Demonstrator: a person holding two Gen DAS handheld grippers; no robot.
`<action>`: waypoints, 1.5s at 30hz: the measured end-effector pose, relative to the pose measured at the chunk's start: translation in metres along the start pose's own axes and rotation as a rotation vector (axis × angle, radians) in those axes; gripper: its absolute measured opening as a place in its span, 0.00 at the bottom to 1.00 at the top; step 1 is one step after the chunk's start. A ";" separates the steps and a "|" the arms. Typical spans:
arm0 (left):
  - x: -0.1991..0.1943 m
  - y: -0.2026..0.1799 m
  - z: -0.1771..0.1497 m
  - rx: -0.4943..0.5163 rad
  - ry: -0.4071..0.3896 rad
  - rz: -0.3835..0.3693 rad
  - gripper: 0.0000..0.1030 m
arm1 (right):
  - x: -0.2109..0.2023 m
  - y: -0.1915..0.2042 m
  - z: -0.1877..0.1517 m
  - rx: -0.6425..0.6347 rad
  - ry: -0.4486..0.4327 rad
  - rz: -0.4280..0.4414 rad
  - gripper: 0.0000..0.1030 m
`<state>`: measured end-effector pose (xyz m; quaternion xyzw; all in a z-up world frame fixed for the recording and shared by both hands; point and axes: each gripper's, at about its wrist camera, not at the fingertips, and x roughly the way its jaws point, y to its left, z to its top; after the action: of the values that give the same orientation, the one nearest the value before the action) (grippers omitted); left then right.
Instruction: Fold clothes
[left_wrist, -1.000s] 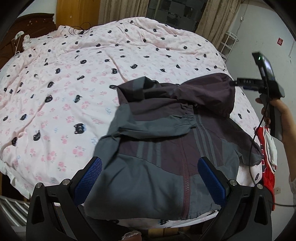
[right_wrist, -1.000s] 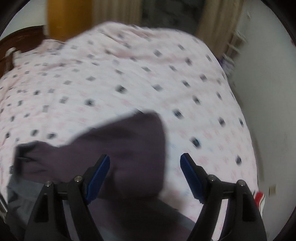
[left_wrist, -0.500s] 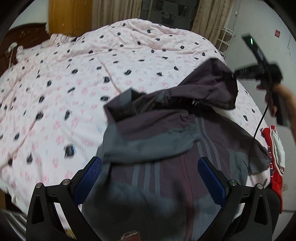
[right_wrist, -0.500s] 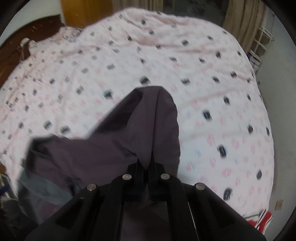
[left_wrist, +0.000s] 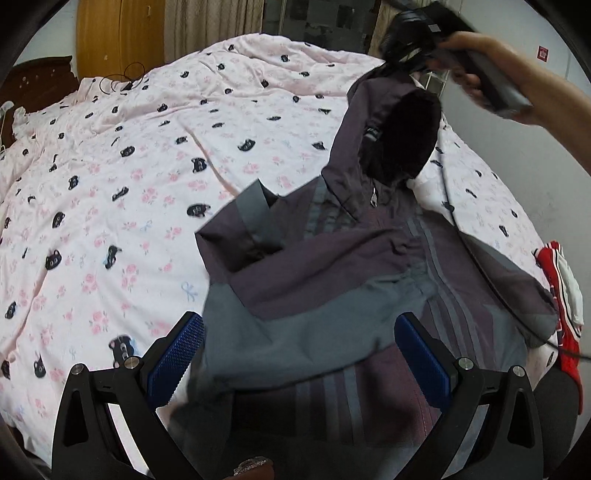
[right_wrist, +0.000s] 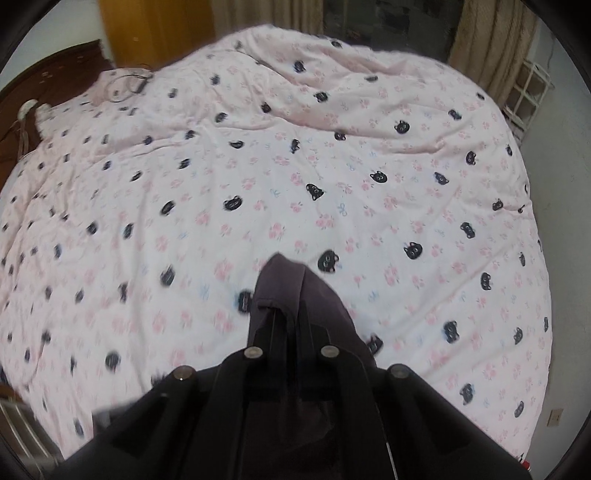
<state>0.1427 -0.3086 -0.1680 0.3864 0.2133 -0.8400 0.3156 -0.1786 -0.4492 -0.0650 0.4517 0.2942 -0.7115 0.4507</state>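
on the near edge of the bed, a grey and plum jacket lies partly spread over the pink cat-print quilt, its hood hoisted clear of the bedding. the right gripper has its fingers pinched tight on the hood's purple fabric; seen from the left wrist camera, that gripper hangs above the far side of the jacket, the person's right hand wrapped around its handle. the left gripper hovers over the jacket's near hem with its blue pads spread wide and nothing between them. one sleeve lies crossed over the jacket's chest, and the body is rumpled rather than flat. a red and white garment sits just beside the jacket's right side, at the bed's edge.

the step in hand looks like bringing the hood down onto the jacket's body. the risk: with only a small pinch of slippery cloth held, the hood may slide free mid-swing, or the lift may drag the unpinned jacket along and bunch the crossed sleeve. the trailing cable lying across the jacket could also snag a fold.
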 end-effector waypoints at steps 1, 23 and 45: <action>0.000 0.001 0.002 0.001 -0.005 0.002 0.99 | 0.009 0.001 0.007 0.011 0.013 -0.007 0.04; 0.008 0.006 -0.006 -0.007 0.054 0.026 0.99 | -0.027 0.061 -0.159 -0.358 0.059 0.325 0.50; -0.015 0.010 -0.020 -0.056 0.008 -0.019 0.99 | 0.032 0.048 -0.246 -0.296 0.150 0.326 0.27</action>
<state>0.1675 -0.2980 -0.1698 0.3787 0.2419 -0.8351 0.3172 -0.0477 -0.2786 -0.1974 0.4739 0.3513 -0.5429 0.5977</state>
